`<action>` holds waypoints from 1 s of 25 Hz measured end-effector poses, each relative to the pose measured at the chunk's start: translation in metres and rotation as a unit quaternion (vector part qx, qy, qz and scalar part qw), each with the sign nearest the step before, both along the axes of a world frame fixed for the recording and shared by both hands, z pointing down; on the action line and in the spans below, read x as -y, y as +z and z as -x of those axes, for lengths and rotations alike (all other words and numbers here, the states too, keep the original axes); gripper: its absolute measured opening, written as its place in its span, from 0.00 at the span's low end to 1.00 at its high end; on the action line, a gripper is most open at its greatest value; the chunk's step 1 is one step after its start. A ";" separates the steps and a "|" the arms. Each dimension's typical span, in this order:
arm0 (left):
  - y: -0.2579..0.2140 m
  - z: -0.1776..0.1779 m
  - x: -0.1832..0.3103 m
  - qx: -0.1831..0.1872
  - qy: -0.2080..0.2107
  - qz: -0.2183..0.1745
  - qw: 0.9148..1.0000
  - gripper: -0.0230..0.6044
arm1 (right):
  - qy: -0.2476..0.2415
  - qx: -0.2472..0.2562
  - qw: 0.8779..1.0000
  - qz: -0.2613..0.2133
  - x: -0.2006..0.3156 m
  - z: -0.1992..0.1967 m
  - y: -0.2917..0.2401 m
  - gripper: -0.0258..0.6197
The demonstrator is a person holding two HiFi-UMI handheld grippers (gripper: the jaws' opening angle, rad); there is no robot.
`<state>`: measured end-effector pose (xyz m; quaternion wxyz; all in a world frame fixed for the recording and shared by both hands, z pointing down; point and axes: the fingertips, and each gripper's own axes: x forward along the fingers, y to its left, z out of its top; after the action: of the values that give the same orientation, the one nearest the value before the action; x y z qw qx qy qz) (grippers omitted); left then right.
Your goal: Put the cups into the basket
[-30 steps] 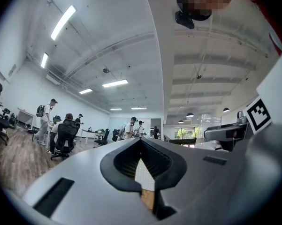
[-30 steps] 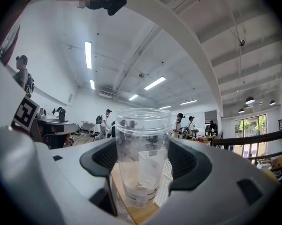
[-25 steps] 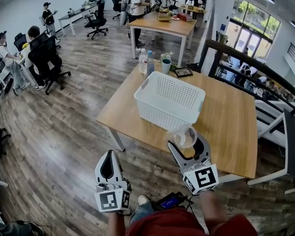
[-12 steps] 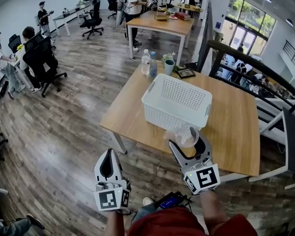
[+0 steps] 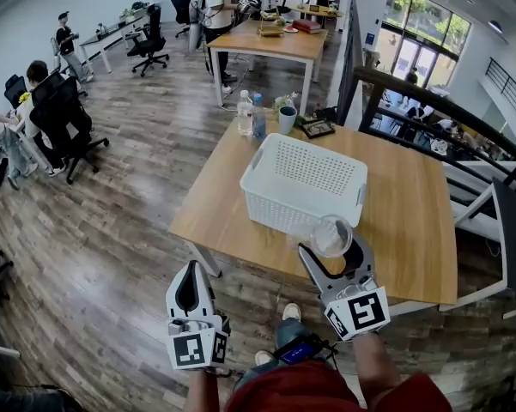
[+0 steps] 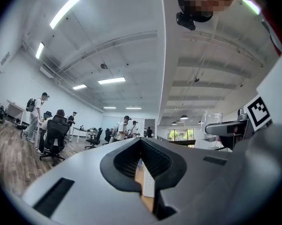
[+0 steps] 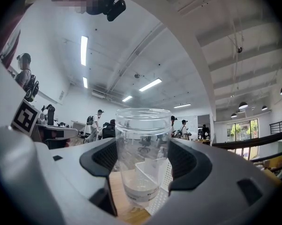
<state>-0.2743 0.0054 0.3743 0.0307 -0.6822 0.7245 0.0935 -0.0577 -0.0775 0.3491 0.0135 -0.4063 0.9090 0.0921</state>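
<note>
At the near edge of the table point(image 5: 412, 204), the right gripper point(image 5: 331, 245) is clenched on a clear plastic cup point(image 7: 141, 139), its two jaws pressing the sides. The cup is upright with its mouth up, lifted off the wood and held just short of the near wall of the white basket point(image 5: 275, 206). That basket sits toward the middle of the table, and its perforated floor shows bare in the head view with no cup to be seen inside, so by my reading nothing has been put away yet and this cup is the first on its way. What is left for it is a short carry forward over the rim, a lowering and a release. The left gripper point(image 5: 191, 273) hangs off the table on the near side, over the floor, its jaws closed together with nothing between them, so it is taking no part for now. Near the far left corner stand two bottles point(image 5: 245, 114) and a green cup point(image 5: 288, 118); that green cup may be due for the basket afterwards, but I cannot tell from here.
</note>
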 end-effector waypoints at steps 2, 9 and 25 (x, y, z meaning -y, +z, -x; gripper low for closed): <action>-0.001 -0.003 0.009 0.001 0.003 0.000 1.000 0.04 | 0.003 0.004 1.000 0.000 0.008 -0.004 -0.001 0.55; -0.006 -0.012 0.049 0.003 0.011 0.002 1.000 0.04 | 0.010 0.015 1.000 -0.003 0.043 -0.015 -0.011 0.55; -0.024 -0.052 0.162 0.006 0.047 -0.004 0.999 0.04 | 0.033 0.028 0.999 -0.002 0.142 -0.054 -0.023 0.55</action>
<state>-0.2223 -0.1563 0.3500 0.0333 -0.7158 0.6912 0.0937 -0.0036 -0.2199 0.3261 0.0364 -0.4384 0.8942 0.0834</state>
